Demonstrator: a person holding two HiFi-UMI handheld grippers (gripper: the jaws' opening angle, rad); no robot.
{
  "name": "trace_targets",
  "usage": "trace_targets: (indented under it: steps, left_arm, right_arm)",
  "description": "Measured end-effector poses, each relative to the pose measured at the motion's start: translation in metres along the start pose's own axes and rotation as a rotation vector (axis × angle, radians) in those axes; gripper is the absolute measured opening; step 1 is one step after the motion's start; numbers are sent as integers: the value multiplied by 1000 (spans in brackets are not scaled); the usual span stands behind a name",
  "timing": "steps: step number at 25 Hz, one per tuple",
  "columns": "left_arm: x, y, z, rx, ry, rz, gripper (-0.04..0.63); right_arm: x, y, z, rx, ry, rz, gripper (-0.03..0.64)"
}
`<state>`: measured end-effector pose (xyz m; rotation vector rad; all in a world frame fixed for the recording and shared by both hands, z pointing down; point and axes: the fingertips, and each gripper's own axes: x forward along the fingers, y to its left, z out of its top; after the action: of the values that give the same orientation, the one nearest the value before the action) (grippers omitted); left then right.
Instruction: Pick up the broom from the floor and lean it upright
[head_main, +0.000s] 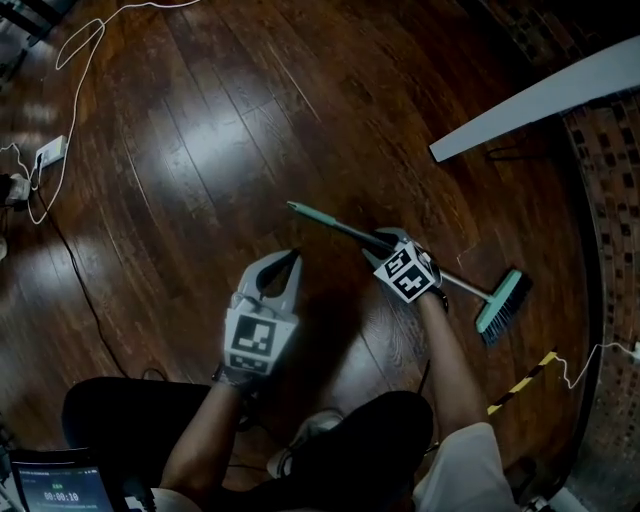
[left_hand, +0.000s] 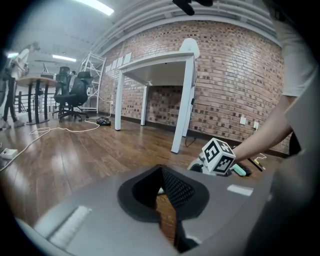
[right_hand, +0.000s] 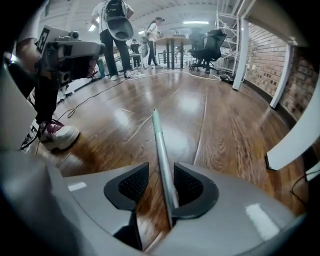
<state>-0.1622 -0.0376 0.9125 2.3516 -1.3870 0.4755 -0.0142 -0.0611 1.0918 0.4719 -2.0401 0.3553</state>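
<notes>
Straddling the broom (head_main: 345, 230) partway along its handle, the right tongs (head_main: 385, 242) stood wide apart. In the right gripper view the shaft (right_hand: 159, 140) ran up between the pads, close against the right-hand one with a gap to the left-hand one, so nothing was clamped. The left tongs (head_main: 283, 266) sat just left of them near the middle of the head view. Their jaws were parted a little and empty, with only floorboards showing through the gap in the left gripper view (left_hand: 162, 187).

The broom lay flat on the dark wooden floor (head_main: 200, 150). Its teal handle tip (head_main: 293, 208) pointed toward the upper left of the head view, and its teal brush head (head_main: 503, 303) lay at the lower right. A white cable (head_main: 60, 120) trailed across the upper left of the floor. A shoe (right_hand: 60, 137) showed at the left of the right gripper view. A brick wall (left_hand: 225, 75) filled the background of the left gripper view.
</notes>
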Motion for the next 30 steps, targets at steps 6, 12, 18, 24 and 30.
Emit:
trace_targets:
  steps: [6, 12, 18, 24, 30]
  left_arm:
    - [3, 2, -7, 2, -28, 19, 2]
    - [8, -2, -14, 4, -7, 17, 2]
    - [13, -7, -14, -16, 11, 16, 2]
    - [20, -8, -26, -17, 45, 17, 2]
    - [21, -14, -24, -8, 42, -3, 2]
  right_arm:
    - [24, -3, 1, -132, 84, 52, 170]
    - [37, 0, 0, -222, 142, 92, 156]
    - [44, 5, -4, -265, 173, 113, 138]
    - [41, 10, -4, -245, 152, 103, 100]
    - [24, -7, 1, -189, 79, -11, 94]
